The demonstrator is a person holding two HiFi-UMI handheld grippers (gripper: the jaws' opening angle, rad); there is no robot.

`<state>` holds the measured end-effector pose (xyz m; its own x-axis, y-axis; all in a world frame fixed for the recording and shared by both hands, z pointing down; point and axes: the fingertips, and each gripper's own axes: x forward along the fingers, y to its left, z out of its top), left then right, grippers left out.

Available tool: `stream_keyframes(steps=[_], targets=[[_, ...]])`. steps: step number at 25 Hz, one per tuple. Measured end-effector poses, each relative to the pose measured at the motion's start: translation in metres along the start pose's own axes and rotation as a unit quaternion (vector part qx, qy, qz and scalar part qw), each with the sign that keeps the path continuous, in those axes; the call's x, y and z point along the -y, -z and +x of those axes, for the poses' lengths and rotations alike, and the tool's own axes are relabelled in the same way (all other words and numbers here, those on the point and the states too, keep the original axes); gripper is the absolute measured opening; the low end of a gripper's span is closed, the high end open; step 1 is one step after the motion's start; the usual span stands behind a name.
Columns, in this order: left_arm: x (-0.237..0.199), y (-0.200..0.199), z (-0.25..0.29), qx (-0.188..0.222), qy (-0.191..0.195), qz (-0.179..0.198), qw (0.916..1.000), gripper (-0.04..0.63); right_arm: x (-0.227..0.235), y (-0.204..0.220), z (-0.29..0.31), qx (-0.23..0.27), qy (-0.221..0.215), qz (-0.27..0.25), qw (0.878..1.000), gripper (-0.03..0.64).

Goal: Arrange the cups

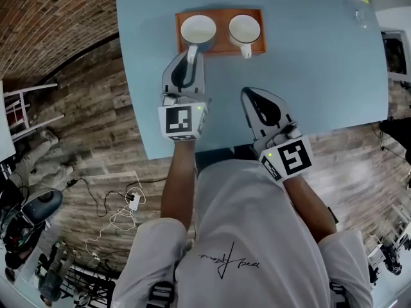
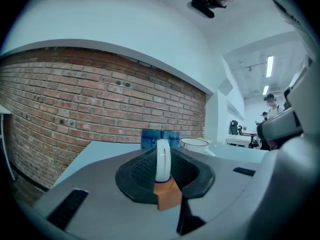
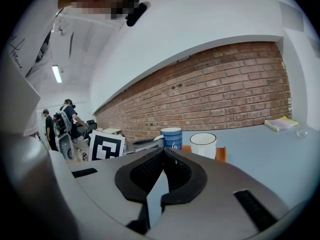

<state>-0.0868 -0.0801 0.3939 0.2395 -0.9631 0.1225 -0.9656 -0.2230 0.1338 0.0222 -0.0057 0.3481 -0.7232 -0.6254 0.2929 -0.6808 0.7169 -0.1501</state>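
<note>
Right gripper (image 1: 248, 95) is noted clenched, nothing between its jaws, held above the pale blue table (image 1: 321, 76). Left gripper (image 1: 191, 55) is noted closed on the white handle (image 2: 163, 159) of the blue cup (image 1: 198, 29) with a white interior. This cup is found directly ahead of the left jaws, on the orange rectangular tray (image 1: 221, 45). The white dark-rimmed cup (image 1: 244, 28) is placed beside it, ahead of the right gripper.

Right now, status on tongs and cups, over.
Left tongs shut on white handle of blue cup, on flat orange tray. Right tongs shut, empty, short of tray. White cup with dark rim alongside; path clear.
</note>
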Motion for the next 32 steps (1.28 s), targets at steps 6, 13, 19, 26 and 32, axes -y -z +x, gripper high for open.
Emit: stream_keyframes(steps=[6,13,19,26,32], targets=[[-0.004,-0.003,0.001,0.007,-0.037,0.003,0.9993,0.055,-0.004,0.006,0.000,-0.011,-0.021,-0.005,1.000,0.021],[0.000,0.006,0.004,0.018,-0.062,-0.007,0.9979,0.055,-0.003,0.016,-0.004,-0.022,-0.036,-0.015,0.999,0.021],[0.001,0.014,0.009,0.025,-0.081,-0.021,0.9962,0.055,0.010,0.021,-0.012,-0.033,-0.032,-0.020,0.999,0.021],[-0.001,0.022,0.013,0.031,-0.104,-0.006,0.9940,0.055,0.019,0.026,-0.017,-0.041,-0.030,-0.023,0.998,0.021],[0.003,0.025,0.013,0.035,-0.119,0.003,0.9923,0.055,0.024,0.031,-0.020,-0.045,-0.031,-0.023,0.998,0.021]])
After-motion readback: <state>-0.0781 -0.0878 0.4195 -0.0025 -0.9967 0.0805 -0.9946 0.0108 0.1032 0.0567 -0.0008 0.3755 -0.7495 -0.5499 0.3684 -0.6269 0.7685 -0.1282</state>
